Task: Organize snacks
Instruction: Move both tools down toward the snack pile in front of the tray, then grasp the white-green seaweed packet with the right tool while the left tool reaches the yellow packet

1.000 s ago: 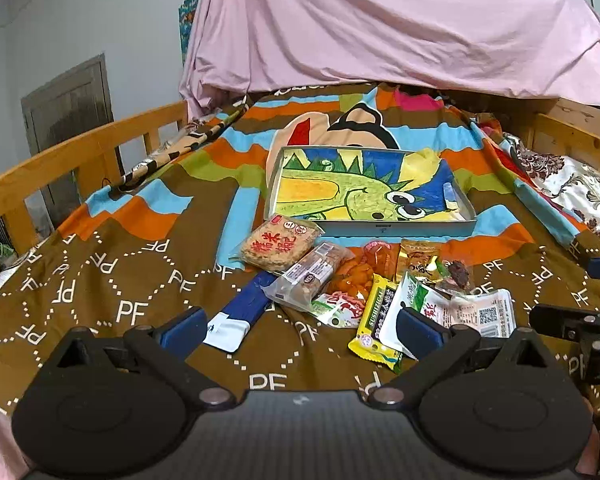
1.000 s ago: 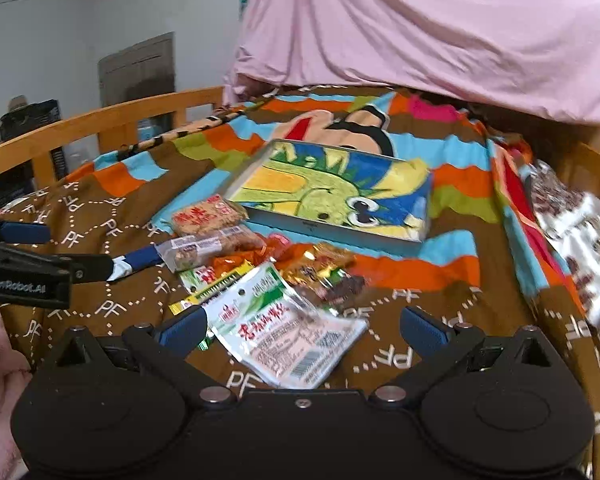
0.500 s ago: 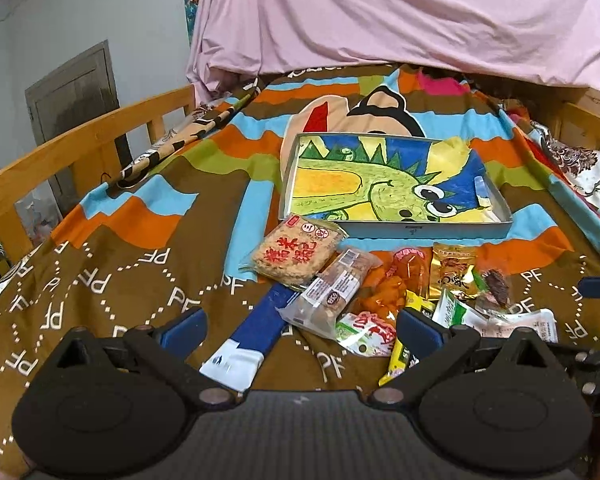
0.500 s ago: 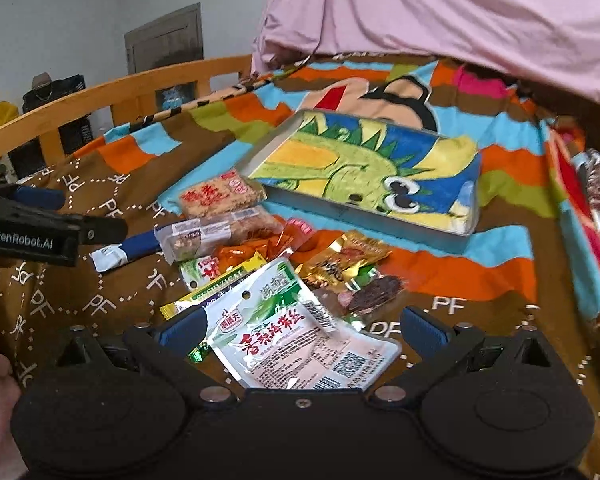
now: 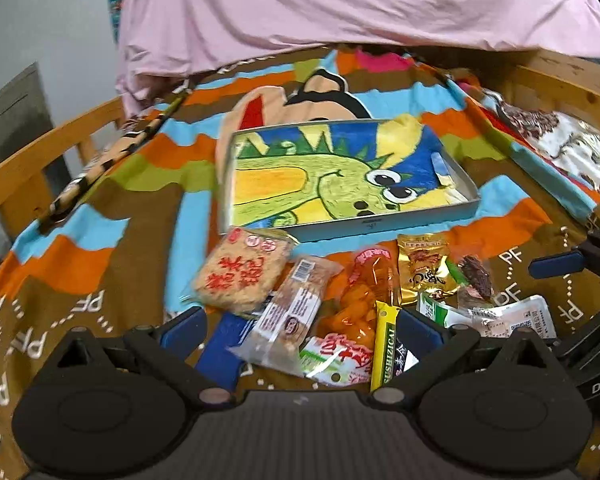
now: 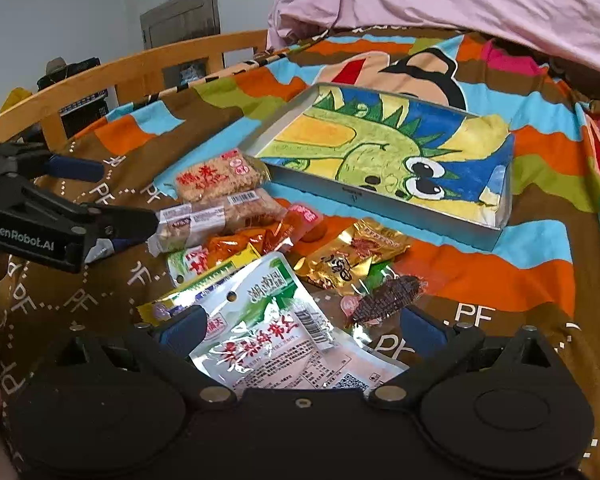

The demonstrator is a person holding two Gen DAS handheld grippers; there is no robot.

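Note:
A shallow grey tray with a green dinosaur picture inside lies on the bedspread. In front of it is a pile of snacks: a rice cracker pack, a clear bar packet, an orange snack bag, a gold packet, a dark dried snack, a yellow stick and a blue packet. My left gripper is open low over the pile's near left side. My right gripper is open above a white-green packet.
A wooden bed rail runs along the left. A pink sheet hangs behind the tray. The other wooden side and a floral cloth are on the right. The striped bedspread lies bare right of the pile.
Both grippers have moved forward and down towards the snack pile. The snacks now sit between the fingers of each, and both stay open.

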